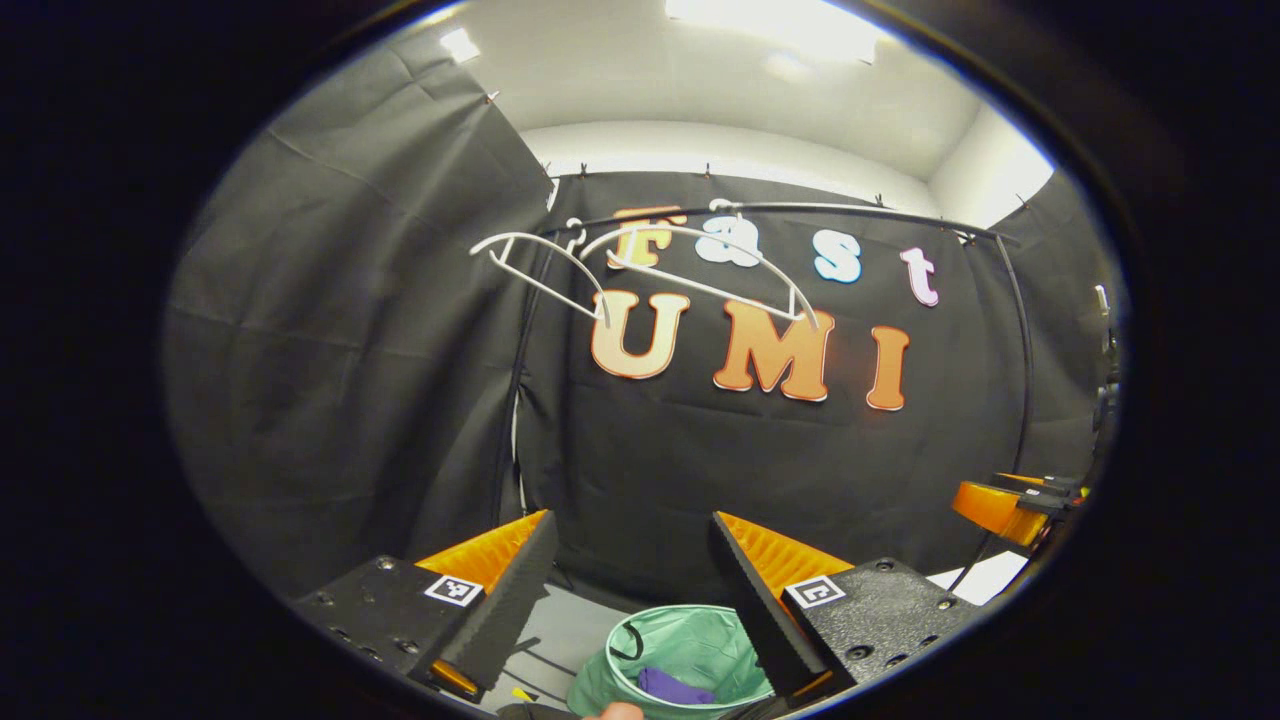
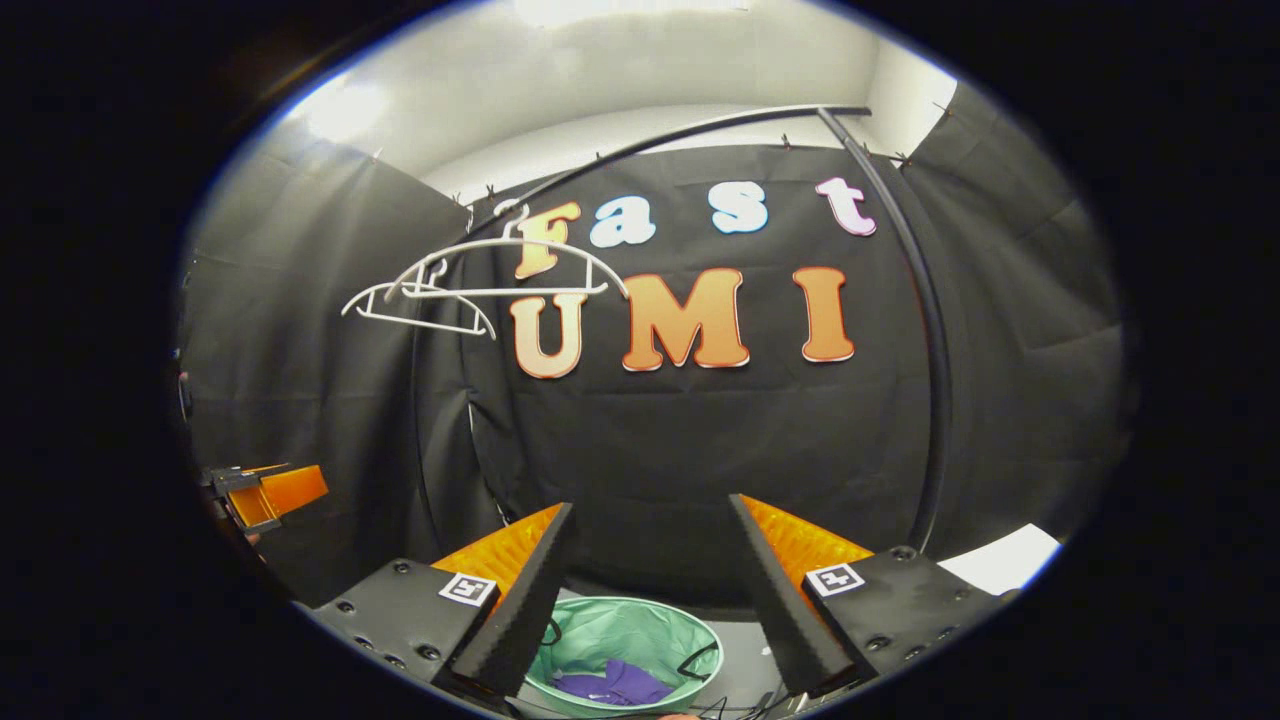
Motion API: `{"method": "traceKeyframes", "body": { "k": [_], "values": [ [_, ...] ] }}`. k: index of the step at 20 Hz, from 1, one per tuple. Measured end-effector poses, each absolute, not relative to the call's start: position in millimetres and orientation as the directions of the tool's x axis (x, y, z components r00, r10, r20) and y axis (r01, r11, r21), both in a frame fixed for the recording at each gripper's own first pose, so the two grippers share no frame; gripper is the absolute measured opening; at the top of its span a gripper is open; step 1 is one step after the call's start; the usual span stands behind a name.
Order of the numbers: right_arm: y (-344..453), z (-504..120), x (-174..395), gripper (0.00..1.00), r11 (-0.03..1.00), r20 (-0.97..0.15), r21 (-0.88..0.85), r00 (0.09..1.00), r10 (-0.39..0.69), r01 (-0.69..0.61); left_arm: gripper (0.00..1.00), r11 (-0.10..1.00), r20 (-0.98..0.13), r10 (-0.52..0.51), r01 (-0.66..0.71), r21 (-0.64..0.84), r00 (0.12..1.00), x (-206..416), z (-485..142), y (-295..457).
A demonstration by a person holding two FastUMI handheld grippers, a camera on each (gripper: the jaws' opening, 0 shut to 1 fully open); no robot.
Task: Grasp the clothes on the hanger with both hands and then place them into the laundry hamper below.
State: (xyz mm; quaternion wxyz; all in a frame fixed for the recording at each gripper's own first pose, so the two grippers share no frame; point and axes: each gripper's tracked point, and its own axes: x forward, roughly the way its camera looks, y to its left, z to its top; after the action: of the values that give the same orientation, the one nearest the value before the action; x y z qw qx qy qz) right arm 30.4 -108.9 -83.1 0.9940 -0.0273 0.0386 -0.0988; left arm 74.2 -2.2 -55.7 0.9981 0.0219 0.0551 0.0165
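Two bare white hangers (image 1: 690,265) (image 2: 480,285) hang from the black rail (image 1: 800,210) (image 2: 700,125); no garment is on them. Purple clothes (image 1: 672,687) (image 2: 610,685) lie inside the pale green hamper (image 1: 700,640) (image 2: 640,625) on the floor below. My left gripper (image 1: 632,575) stands open above the hamper with nothing between its fingers. My right gripper (image 2: 650,565) is open too, also empty, over the hamper. The right gripper (image 1: 1010,505) shows at the far right of the left gripper view, and the left gripper (image 2: 265,495) at the far left of the right gripper view.
The rail's black upright posts (image 1: 1020,350) (image 2: 930,330) curve down at the sides. Black cloth walls close the booth behind and to both sides. A white sheet (image 1: 985,575) (image 2: 1005,560) lies on the floor at the right. A fingertip (image 1: 615,711) shows at the bottom edge.
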Motion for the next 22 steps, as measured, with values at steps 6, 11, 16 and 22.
{"method": "traceKeyframes", "body": {
  "k": [6, 11, 16, 22],
  "values": [
    [-93.7, -47.4, -24.0, 1.00, 0.988, -0.005, -0.054, 0.989, -0.147, 0.146, 0.91, 0.983, -0.031, 0.144, -0.139, 0.117, 0.989, 12.5, -1.3, 15.9],
    [-87.8, -13.5, -58.4, 0.96, 0.989, 0.035, -0.080, 0.992, -0.121, 0.123, 0.91, 0.982, 0.011, 0.160, -0.160, 0.096, 0.987, -25.9, 22.2, 17.8],
    [-94.8, -2.9, -73.6, 0.92, 0.985, 0.072, -0.083, 0.987, -0.146, 0.151, 0.99, 0.991, -0.021, 0.071, -0.068, 0.117, 0.997, -33.0, 23.6, -7.4],
    [-96.5, -10.3, -73.8, 0.96, 0.982, 0.072, -0.100, 0.986, -0.151, 0.158, 0.95, 0.994, -0.022, 0.010, -0.008, 0.108, 1.000, -35.9, 25.3, -23.0]
  ]
}}
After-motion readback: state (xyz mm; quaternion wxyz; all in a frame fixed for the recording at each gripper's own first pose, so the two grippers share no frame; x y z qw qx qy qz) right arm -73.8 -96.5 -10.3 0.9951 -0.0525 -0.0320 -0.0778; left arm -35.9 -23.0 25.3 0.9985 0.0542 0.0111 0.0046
